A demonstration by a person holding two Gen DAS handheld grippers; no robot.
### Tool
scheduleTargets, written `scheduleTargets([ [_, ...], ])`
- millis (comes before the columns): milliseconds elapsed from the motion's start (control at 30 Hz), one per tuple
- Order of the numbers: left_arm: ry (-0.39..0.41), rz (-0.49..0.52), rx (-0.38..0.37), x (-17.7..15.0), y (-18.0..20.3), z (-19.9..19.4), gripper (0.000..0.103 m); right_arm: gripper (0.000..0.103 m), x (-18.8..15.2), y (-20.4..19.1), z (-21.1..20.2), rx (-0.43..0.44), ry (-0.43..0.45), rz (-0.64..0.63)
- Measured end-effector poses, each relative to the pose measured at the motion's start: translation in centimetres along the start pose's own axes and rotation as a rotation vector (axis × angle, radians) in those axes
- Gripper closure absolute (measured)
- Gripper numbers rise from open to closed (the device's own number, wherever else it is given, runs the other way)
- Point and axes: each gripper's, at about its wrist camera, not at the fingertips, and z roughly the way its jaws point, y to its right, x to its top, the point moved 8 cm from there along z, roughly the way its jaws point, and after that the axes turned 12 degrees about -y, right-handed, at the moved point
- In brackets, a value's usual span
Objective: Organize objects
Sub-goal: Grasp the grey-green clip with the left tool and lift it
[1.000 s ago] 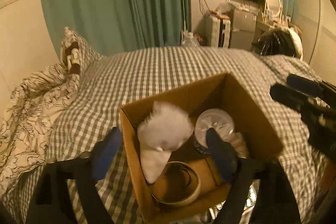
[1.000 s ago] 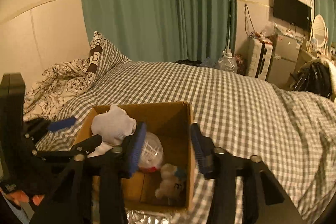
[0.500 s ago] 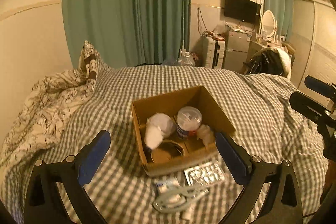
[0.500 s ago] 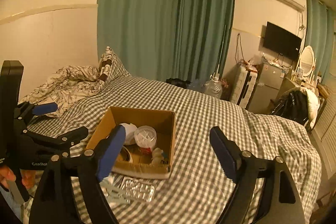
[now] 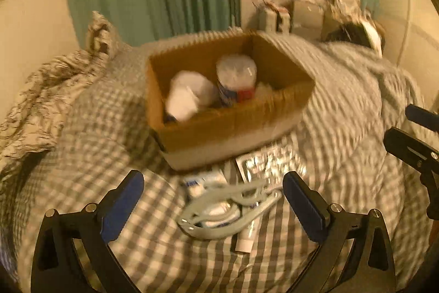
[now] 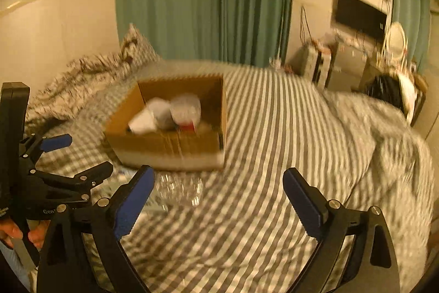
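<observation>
- Judging by how things lie, the job looks abt halfway: cardboard box (image 5: 227, 103) sits on the checked bed (image 5: 82, 128), upper centre of left wrist view, w/ some items already inside.
- Inside the box: a white soft bundle (image 5: 186, 98) at left, a clear-lidded tub (image 5: 236, 78) beside it, something small and pale at right – too blurred to name.
- Left to do, by my read: stuff lying on the bed just in front of the box, lower centre of left view – a pale green clip-like thing (image 5: 230, 205), a white tube (image 5: 247, 235) under it, a small white-and-blue packet (image 5: 197, 181), a foil blister pack (image 5: 263, 164).
- Left gripper (image 5: 212, 206): fingers (image 5: 123, 208) spread wide, empty, touching nothing; the clip lies between them in the frame, contact not reached as far as I can tell.
- Right gripper (image 6: 219, 205): fingers (image 6: 304, 202) wide too, holding nothing, over bare bed at lower centre; box (image 6: 170, 128) sits centre left there, well apart.
- Both views motion-blurred, so fine detail is unsure.
</observation>
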Motion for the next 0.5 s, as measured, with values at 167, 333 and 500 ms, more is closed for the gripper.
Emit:
scheduleTargets([
  [167,-0.105,0.052,-0.019,-2.4,1.7,4.9,0.0,0.008,-3.0,0.6,4.7,0.022,-0.106,0.038],
  [333,-0.13,0.095,0.017,-3.0,2.3,7.4,0.0,0.008,-3.8,1.2,6.1,0.03,-0.132,0.051],
  [500,-0.171,0.13,0.04,-3.0,2.9,9.9,0.0,0.008,-4.3,1.4,6.6,0.033,-0.16,0.077],
])
